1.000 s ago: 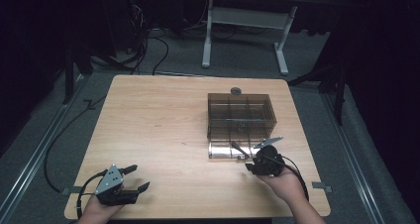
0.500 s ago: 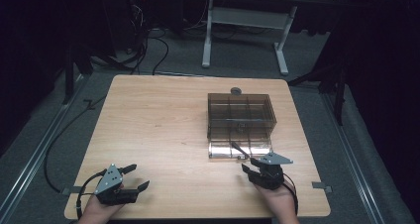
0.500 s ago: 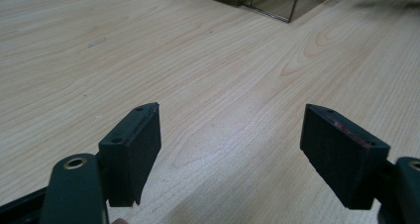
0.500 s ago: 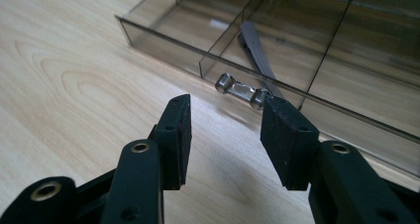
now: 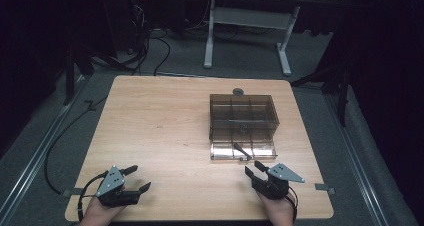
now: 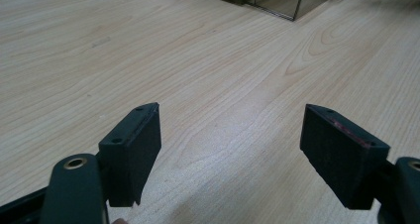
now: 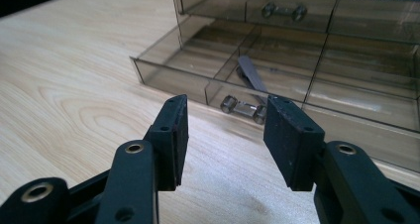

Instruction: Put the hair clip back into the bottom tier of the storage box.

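A smoky see-through drawer box stands right of the table's middle. Its bottom drawer is pulled out toward me, and a dark flat strip lies in it. In the right gripper view the drawer, its metal handle and the strip lie just ahead. My right gripper sits in front of the drawer, apart from it. Its jaws have just been opening and hold nothing. My left gripper rests open at the front left over bare wood.
A small round knob lies behind the box. The wooden table has bare room at left and centre. A desk frame and cables stand on the floor beyond. Tape marks sit near the front corners.
My right gripper has drawn back from the drawer's front toward the table's near edge and lowered, its jaws spreading wider. The left gripper and the box stayed put.
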`<control>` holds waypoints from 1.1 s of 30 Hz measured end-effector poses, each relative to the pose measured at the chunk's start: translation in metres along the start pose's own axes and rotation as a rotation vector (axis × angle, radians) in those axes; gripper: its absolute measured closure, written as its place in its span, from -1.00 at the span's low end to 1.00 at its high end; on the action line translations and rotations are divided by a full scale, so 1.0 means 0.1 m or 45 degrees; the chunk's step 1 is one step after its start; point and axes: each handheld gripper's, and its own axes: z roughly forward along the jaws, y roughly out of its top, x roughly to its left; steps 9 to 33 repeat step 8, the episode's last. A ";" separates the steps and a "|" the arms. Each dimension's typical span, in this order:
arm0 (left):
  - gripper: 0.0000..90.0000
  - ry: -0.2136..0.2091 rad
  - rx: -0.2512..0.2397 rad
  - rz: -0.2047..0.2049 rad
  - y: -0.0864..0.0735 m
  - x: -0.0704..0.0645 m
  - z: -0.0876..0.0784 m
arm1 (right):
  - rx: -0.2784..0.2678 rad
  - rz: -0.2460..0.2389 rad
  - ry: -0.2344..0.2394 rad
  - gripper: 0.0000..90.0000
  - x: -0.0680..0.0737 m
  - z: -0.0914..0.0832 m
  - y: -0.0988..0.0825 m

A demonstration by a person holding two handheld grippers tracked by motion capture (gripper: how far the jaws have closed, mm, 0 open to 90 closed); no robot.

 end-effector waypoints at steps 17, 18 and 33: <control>-0.46 0.000 -0.008 0.003 0.00 -0.01 -0.01 | 0.018 -0.046 -0.006 0.16 0.03 0.02 0.01; -0.46 0.000 -0.008 0.003 0.00 -0.01 -0.01 | 0.018 -0.046 -0.006 0.16 0.03 0.02 0.01; -0.46 0.000 -0.008 0.003 0.00 -0.01 -0.01 | 0.018 -0.046 -0.006 0.16 0.03 0.02 0.01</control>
